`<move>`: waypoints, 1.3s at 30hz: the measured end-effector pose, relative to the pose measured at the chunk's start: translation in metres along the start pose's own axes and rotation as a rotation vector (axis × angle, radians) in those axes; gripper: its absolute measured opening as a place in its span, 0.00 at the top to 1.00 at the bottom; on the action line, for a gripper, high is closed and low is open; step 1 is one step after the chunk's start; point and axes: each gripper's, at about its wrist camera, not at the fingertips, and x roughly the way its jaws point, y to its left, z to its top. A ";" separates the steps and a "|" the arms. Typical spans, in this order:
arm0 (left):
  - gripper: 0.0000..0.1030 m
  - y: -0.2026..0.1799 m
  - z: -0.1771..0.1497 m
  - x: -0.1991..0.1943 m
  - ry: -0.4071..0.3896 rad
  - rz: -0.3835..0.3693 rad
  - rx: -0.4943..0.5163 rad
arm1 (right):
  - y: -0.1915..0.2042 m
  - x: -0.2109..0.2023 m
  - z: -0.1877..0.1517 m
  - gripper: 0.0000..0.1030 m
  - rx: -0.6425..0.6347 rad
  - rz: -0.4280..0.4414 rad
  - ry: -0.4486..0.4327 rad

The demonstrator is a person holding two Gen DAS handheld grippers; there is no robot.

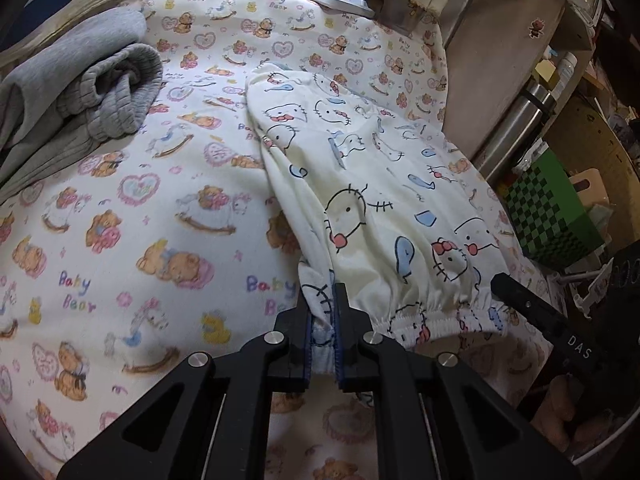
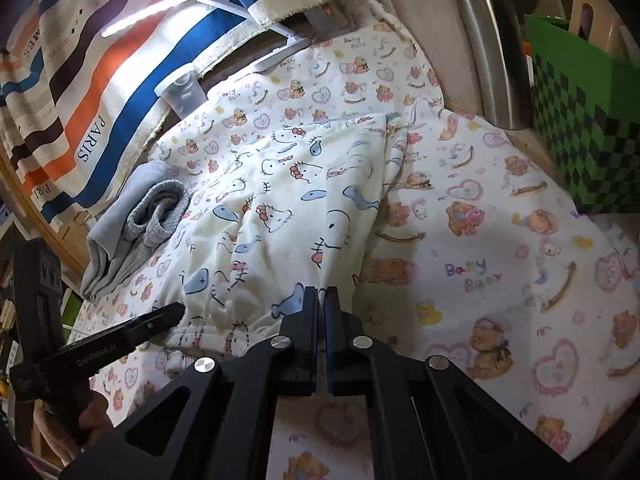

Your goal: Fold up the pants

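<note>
pinching pants [image 1: 360, 184] waistband: left tool [image 1: 323, 312] nearly closed on cloth, right tool [image 2: 321, 300] clamped likewise.

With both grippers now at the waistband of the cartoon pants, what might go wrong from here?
The right gripper pinches only a thin edge of the pants, so the cloth may slip out on lifting. The legs lie rumpled and skewed, so the fold may come out uneven. The grey garment lies close and could get dragged.

Bed sheet [image 1: 132, 208] w/ teddy-bear print covers the surface. Striped "PARIS" fabric [image 2: 80, 92] hangs far left, lit strip lamp [image 2: 156, 12] in front. Steel flask [image 2: 492, 44] & green checkered box [image 2: 580, 120] at right.
</note>
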 end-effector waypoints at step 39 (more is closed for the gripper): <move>0.60 -0.002 -0.009 -0.010 -0.021 0.058 0.059 | 0.005 0.015 -0.005 0.84 -0.031 -0.043 0.011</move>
